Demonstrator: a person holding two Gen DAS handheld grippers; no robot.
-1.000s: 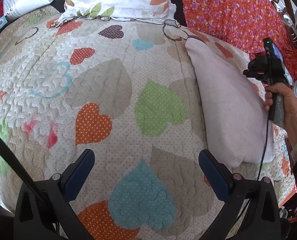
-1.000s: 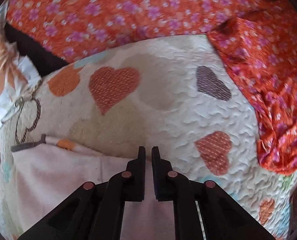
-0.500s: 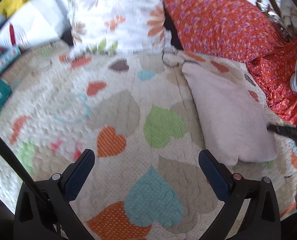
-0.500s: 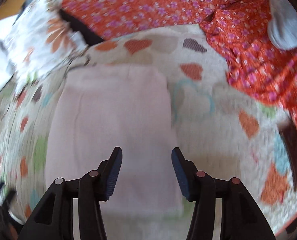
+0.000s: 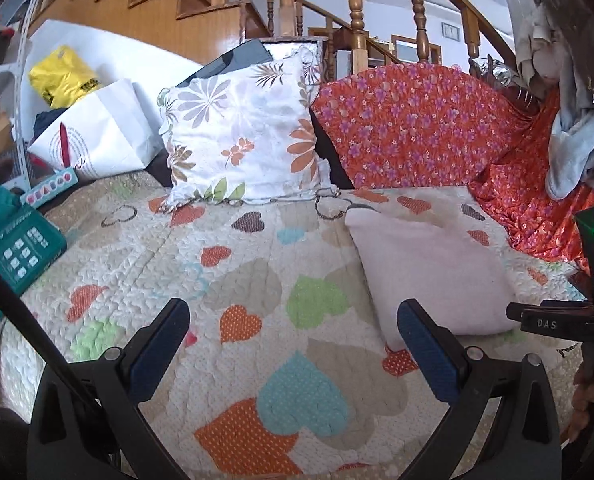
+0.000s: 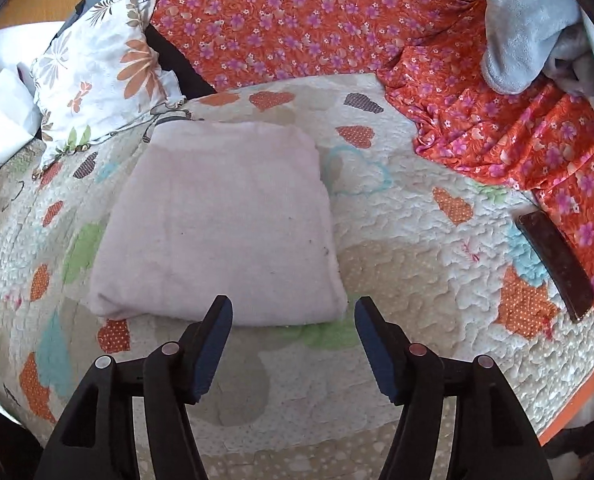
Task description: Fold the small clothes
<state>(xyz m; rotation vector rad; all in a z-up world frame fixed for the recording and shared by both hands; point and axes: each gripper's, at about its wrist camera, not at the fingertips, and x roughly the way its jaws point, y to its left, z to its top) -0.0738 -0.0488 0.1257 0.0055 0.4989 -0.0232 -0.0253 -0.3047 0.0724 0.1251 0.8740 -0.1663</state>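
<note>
A pale pink garment lies folded into a flat rectangle on the heart-patterned quilt. In the left wrist view it lies to the right of centre. My right gripper is open and empty, just in front of the garment's near edge, above the quilt. My left gripper is open and empty, over bare quilt to the left of the garment. The right gripper's body shows at the right edge of the left wrist view.
A floral pillow leans at the back of the quilt. Orange flowered fabric covers the back and right side. A grey-blue cloth hangs at far right. A dark flat object lies near the right edge. A teal box and white bag sit left.
My right gripper opened, let go of the pink garment and drew back from it. My left gripper pulled back and tilted up, so more of the room shows.
</note>
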